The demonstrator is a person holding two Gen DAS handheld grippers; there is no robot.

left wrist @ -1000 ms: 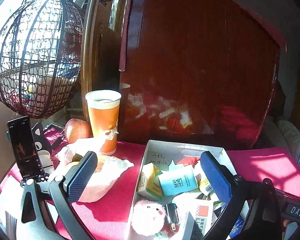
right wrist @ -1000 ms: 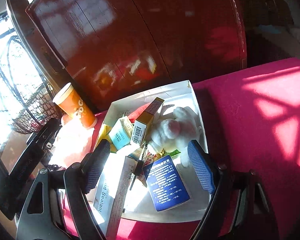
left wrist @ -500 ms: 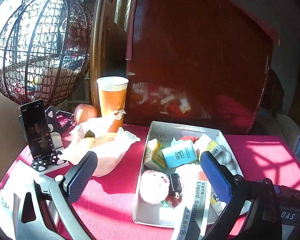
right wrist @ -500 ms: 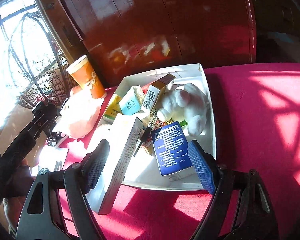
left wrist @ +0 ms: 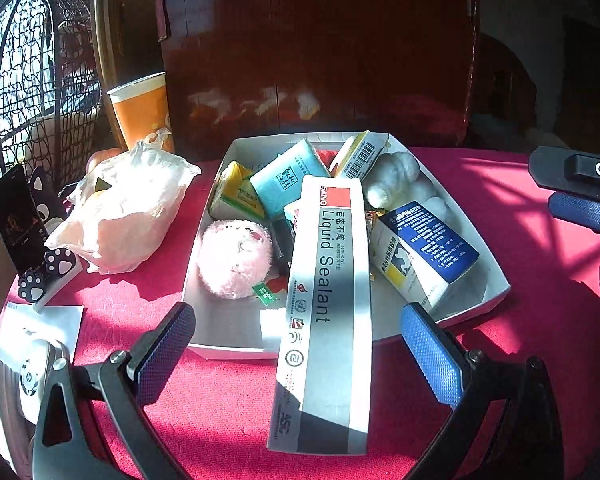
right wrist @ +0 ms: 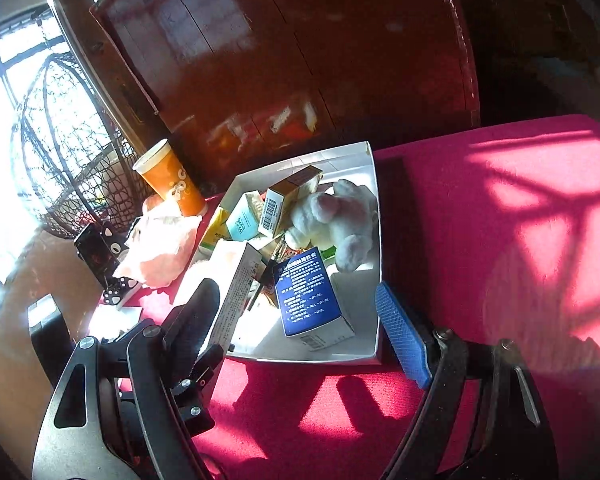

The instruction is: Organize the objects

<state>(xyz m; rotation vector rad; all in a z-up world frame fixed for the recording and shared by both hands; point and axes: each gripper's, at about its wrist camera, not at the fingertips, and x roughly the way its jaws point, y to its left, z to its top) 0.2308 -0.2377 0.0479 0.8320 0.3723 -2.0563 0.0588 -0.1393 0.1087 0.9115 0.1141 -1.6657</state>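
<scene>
A: What's in the white cardboard tray (left wrist: 228, 332)?

B: It sits on the red cloth (left wrist: 220, 404), crammed. A long sealant box (left wrist: 328, 304) lies over its near rim, beside a fuzzy pink ball (left wrist: 234, 258), a blue box (left wrist: 428, 248), a white plush toy (left wrist: 396, 178) and small cartons.

A: Around it?

B: To its left are a crumpled plastic bag (left wrist: 128, 208), an orange paper cup (left wrist: 142, 114) and a phone (left wrist: 14, 220) propped on a stand.

A: The grippers?

B: Left gripper (left wrist: 300, 354) spread wide, straddling the sealant box without pressing it. Right gripper (right wrist: 300, 332) also spread, holding nothing.
</scene>
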